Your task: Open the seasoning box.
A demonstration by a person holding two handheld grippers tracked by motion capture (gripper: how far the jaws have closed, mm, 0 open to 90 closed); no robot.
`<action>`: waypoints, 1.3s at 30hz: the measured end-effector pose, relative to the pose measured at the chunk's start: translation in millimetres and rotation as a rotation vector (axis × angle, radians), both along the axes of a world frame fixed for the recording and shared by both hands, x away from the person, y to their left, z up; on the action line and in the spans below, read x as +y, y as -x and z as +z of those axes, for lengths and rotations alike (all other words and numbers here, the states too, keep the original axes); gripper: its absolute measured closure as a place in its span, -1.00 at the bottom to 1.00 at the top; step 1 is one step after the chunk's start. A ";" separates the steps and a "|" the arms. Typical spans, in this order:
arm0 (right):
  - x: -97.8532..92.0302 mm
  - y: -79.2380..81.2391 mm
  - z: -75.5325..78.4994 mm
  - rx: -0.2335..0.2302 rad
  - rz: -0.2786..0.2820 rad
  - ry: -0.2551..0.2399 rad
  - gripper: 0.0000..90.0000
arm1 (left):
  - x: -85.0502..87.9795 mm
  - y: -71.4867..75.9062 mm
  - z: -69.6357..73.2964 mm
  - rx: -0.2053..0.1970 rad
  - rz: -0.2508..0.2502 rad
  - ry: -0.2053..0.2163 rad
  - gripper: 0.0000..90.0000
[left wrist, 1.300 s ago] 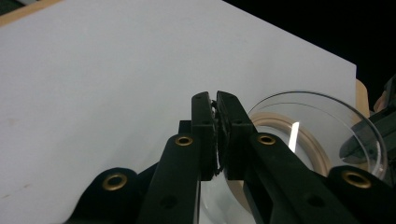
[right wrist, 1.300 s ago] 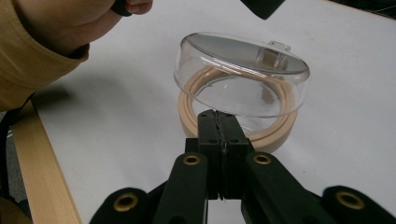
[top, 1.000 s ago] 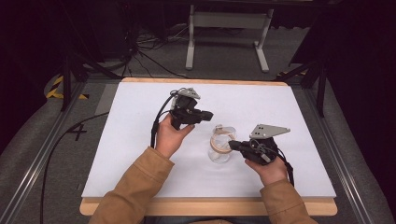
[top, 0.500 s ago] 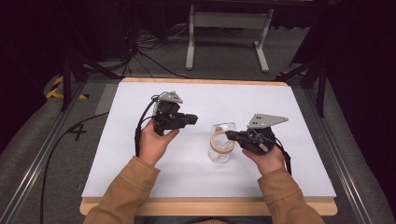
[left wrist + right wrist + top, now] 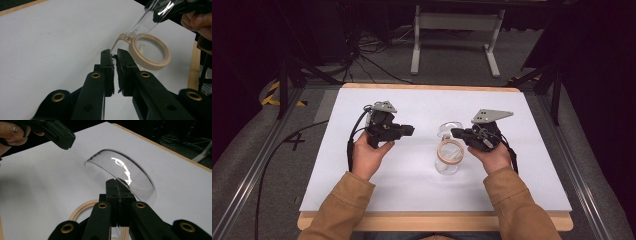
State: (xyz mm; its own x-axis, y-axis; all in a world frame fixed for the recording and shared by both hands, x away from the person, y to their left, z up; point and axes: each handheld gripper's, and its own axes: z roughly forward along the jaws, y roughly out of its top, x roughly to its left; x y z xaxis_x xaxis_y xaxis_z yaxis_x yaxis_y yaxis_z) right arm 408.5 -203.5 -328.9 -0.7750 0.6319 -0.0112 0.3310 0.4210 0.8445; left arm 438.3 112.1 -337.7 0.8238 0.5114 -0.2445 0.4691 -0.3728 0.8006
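Note:
A clear plastic cup (image 5: 448, 131) stands tilted at the middle of the white table (image 5: 412, 190). A beige tape roll (image 5: 440, 153) rests against its near side. My right gripper (image 5: 455, 133) is shut on the cup's rim; in the right gripper view the jaws (image 5: 117, 182) pinch the clear wall (image 5: 140, 173) above the tape roll (image 5: 79, 210). My left gripper (image 5: 410, 131) is left of the cup. Its jaws (image 5: 113, 52) are closed on the thin loose end of tape (image 5: 116, 43) that runs from the tape roll (image 5: 150, 65) under the cup (image 5: 147, 17).
White sheet lies bare to the left and front of the cup. A wooden edge (image 5: 432, 220) runs along the table's front. Beyond the far edge stands a metal stand (image 5: 452, 30); cables (image 5: 362, 45) lie on the floor at the left.
My left gripper has moved left, away from the cup, by about a hand's width. The right gripper has shifted slightly up and right with the cup's rim.

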 end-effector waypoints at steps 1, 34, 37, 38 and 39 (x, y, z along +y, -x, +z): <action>0.0 0.0 0.0 0.000 0.000 0.000 0.99 | 0.8 0.2 -0.2 0.000 0.002 0.002 0.86; -65.5 23.6 26.5 -0.027 -0.133 0.005 0.99 | 35.0 0.4 8.3 -0.018 0.027 -0.066 0.71; -73.2 25.3 26.2 -0.023 -0.153 0.010 0.99 | 38.1 0.4 7.8 -0.007 0.037 -0.064 0.70; -78.3 26.0 25.7 -0.022 -0.162 0.010 0.99 | 39.7 -0.5 7.5 -0.009 0.035 -0.069 0.69; -86.5 27.5 24.4 -0.014 -0.182 0.013 0.98 | 41.9 -1.4 6.5 0.003 0.042 -0.068 0.68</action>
State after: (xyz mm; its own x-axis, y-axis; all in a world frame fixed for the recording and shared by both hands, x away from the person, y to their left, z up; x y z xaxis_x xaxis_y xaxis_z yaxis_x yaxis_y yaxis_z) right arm 380.9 -290.0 -304.5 -0.6476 0.7613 -0.0303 0.3908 0.3660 0.8446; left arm 439.7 153.9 -331.2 0.8004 0.5612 -0.2109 0.4882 -0.4060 0.7726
